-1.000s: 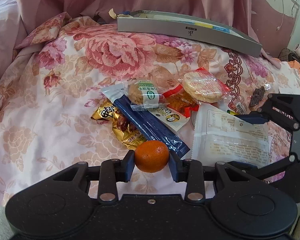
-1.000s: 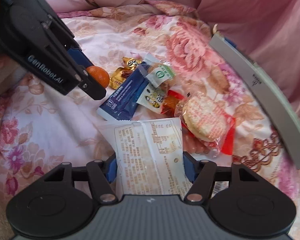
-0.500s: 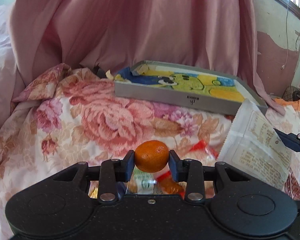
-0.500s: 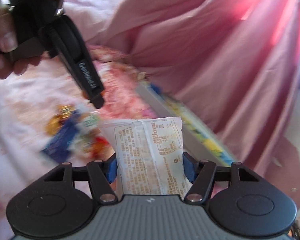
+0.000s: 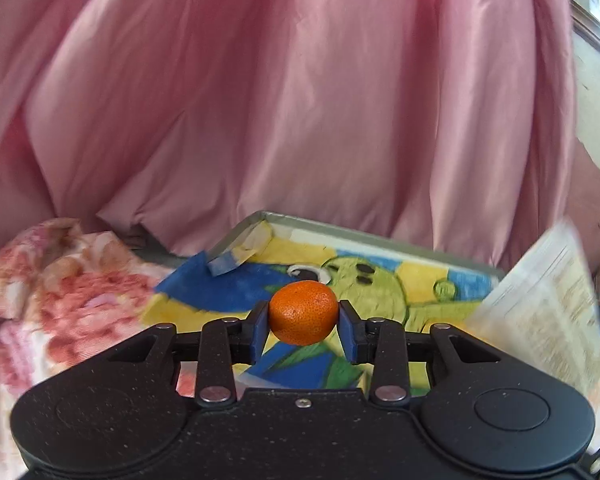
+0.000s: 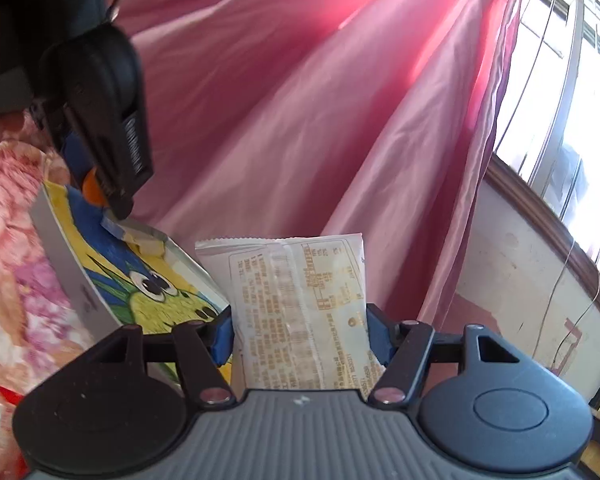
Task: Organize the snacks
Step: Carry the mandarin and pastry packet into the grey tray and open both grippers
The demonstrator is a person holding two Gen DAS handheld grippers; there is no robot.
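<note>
A small orange mandarin (image 5: 303, 318) is pinched between the blue pads of my left gripper (image 5: 303, 328), which is shut on it. It hangs over the near part of a shallow grey box (image 5: 384, 239) with a blue, yellow and green cartoon lining. My right gripper (image 6: 300, 340) is shut on a white printed snack packet (image 6: 300, 300), held upright just right of the box (image 6: 74, 284). The right wrist view has the left gripper (image 6: 100, 120) over the box's far corner, with the mandarin (image 6: 90, 192) peeking out. The packet (image 5: 548, 304) shows at the right of the left wrist view.
A pink curtain (image 5: 300, 100) hangs close behind the box. The floral bedspread (image 5: 60, 300) lies to the left of it. A red wrapper (image 6: 4, 396) shows at the lower left. A window (image 6: 560, 80) and a pale wall (image 6: 520, 280) are on the right.
Both grippers rose from the snack pile and moved toward the box with the mandarin and the packet. The pile dropped out of view. The right gripper tilted up.
</note>
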